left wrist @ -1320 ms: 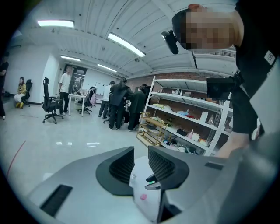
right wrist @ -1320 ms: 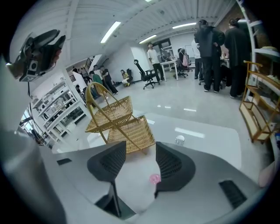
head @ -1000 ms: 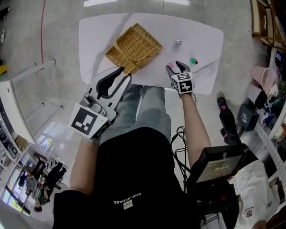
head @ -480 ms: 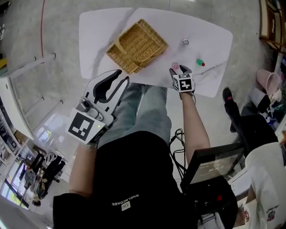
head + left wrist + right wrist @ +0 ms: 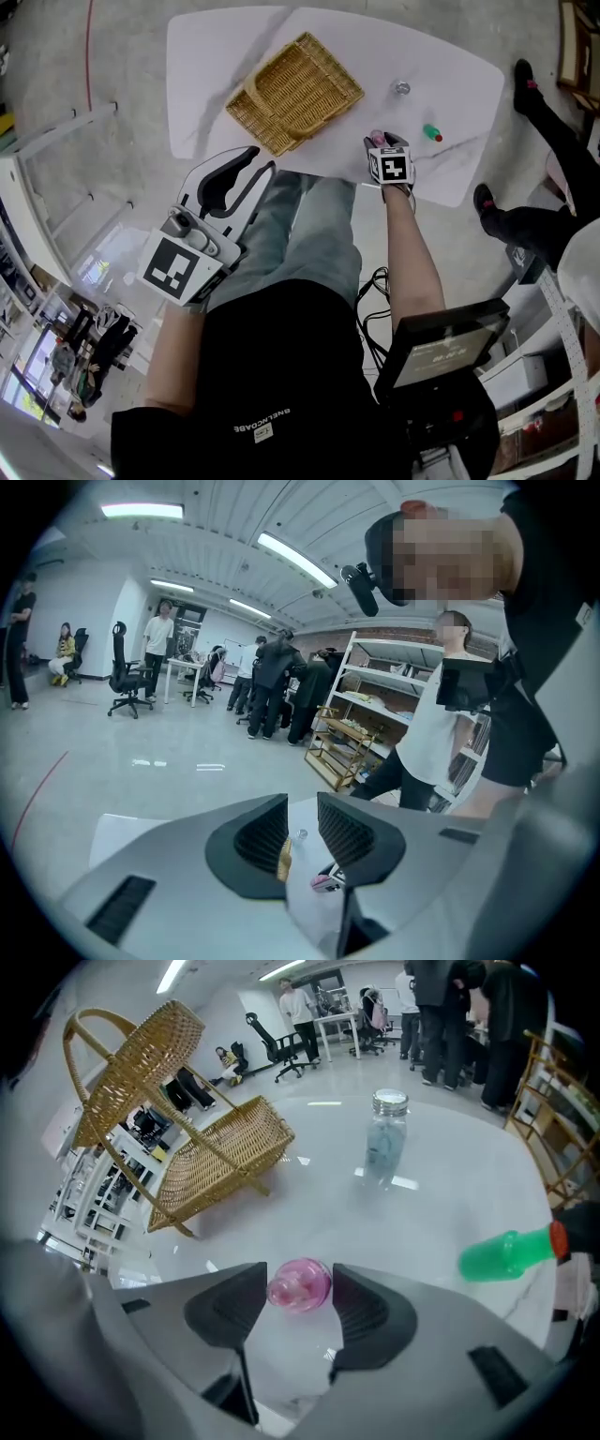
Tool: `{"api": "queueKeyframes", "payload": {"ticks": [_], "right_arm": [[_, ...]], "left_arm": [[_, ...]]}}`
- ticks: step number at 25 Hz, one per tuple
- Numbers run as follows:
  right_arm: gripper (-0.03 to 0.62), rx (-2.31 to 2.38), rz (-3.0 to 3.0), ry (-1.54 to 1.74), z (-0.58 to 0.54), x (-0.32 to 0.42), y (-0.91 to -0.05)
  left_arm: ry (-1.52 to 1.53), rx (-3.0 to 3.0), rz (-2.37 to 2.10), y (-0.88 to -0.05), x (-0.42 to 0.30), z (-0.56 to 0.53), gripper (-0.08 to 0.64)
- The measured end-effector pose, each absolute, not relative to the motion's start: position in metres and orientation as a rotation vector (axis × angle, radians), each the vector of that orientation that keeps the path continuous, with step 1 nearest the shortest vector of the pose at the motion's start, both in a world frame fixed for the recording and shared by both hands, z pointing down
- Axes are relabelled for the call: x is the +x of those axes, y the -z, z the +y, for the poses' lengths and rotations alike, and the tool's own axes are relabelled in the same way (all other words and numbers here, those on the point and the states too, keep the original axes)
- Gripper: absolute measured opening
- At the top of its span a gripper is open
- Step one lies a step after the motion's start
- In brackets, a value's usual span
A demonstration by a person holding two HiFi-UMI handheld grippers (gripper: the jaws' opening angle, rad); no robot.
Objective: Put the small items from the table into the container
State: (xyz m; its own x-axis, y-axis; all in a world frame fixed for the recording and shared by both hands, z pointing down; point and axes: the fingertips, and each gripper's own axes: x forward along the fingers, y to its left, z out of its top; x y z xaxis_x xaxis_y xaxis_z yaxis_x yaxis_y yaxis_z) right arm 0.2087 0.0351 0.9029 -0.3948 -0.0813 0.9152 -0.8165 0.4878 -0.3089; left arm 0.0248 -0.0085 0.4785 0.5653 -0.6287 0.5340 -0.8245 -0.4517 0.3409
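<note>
A wicker basket (image 5: 295,92) with a handle lies on the white table (image 5: 206,56) at the back left, also seen in the right gripper view (image 5: 220,1152). A small pink round item (image 5: 300,1288) rests on the table between the pads of my right gripper (image 5: 300,1274), whose jaws stand open around it, pointing steeply down. From the head view, this gripper (image 5: 380,141) is near the table's front edge. Beyond it stand a small glass jar (image 5: 385,1143) and a lying green bottle (image 5: 506,1252). My left gripper (image 5: 262,157) hovers off the table over my lap, open and empty.
In the head view the jar (image 5: 401,88) and green bottle (image 5: 432,132) lie right of the basket. A person's dark legs (image 5: 539,225) stand by the table's right end. A screen device (image 5: 441,352) hangs at my right side. Shelving and people fill the room behind.
My right gripper has come down over the pink item near the table's front edge. The left gripper sank a little. A person's legs have come in at the right.
</note>
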Motion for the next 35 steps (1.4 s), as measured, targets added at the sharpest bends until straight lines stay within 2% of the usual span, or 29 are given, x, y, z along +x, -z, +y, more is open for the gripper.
{"api": "queueKeyframes", "payload": {"ticks": [4,8,19,35], "right_arm": [[0.222,0.732,-1.767,-0.994,0.038,0.206,-0.907],[0.186,0.742,-1.764,-0.989,0.036,0.206,-0.905],[0.181,0.742,-1.756,-0.969,0.034,0.206,-0.893],[0.181,0.751,-1.895,-0.898,-0.028,0.19,-0.713]], "left_arm": [[-0.441,2.219,-1.167,-0.48,0.019,-0.01,0.08],[-0.437,2.217,-1.171,-0.478,0.017,-0.01,0.08],[-0.4,2.215,-1.181,-0.474,0.008,-0.006,0.08],[-0.241,2.341,-1.152,-0.403,-0.002,0.003,0.08]]}}
